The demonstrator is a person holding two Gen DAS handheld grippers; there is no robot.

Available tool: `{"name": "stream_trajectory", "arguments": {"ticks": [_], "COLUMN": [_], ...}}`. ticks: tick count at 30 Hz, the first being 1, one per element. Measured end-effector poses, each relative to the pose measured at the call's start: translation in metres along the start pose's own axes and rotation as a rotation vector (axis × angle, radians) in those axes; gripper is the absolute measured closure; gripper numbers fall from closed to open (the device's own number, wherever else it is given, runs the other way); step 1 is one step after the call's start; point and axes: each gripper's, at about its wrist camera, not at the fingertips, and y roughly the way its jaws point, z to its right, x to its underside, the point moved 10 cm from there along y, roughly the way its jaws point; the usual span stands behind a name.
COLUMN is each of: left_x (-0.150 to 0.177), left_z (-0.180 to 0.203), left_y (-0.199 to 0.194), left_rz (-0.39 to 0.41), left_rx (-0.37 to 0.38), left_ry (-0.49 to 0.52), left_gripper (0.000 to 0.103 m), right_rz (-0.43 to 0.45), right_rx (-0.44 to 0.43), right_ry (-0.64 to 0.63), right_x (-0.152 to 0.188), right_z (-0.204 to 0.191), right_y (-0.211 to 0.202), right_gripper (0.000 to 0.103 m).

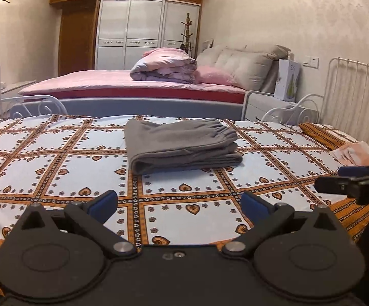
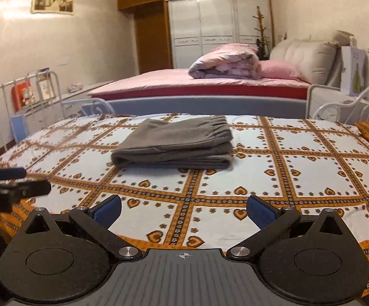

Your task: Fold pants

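Where my left wrist camera looks out, left gripper (image 1: 179, 201) spread wide, gripping nothing; folded grey pants (image 1: 182, 145) lie ahead on patterned bedspread (image 1: 57, 168), well apart. Right wrist camera: right gripper (image 2: 184, 207) likewise spread, pants (image 2: 174, 141) ahead, slightly left.

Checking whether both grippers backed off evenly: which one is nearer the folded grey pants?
Neither clearly. The left gripper and right gripper both hang open over the near edge of the bedspread, apart from the pants.

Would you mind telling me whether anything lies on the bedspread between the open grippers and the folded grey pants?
Nothing visible does. Only bare patterned bedspread lies between the left gripper and the folded grey pants, and likewise ahead of the right gripper.
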Motion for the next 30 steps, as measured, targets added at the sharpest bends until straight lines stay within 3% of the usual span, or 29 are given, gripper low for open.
{"name": "stream_trajectory", "arguments": {"ticks": [30], "left_x": [0.0006], "left_z": [0.0049], "left_y": [-0.0007], "left_rz": [0.012], "left_rx": [0.017], "left_ry": [0.029], "left_gripper": [0.006], "right_rz": [0.010], "right_rx": [-0.002], "right_ry": [0.012], "right_x": [-0.0020], "right_z": [0.0044], "right_y": [-0.0003], "right_gripper": [0.000]}}
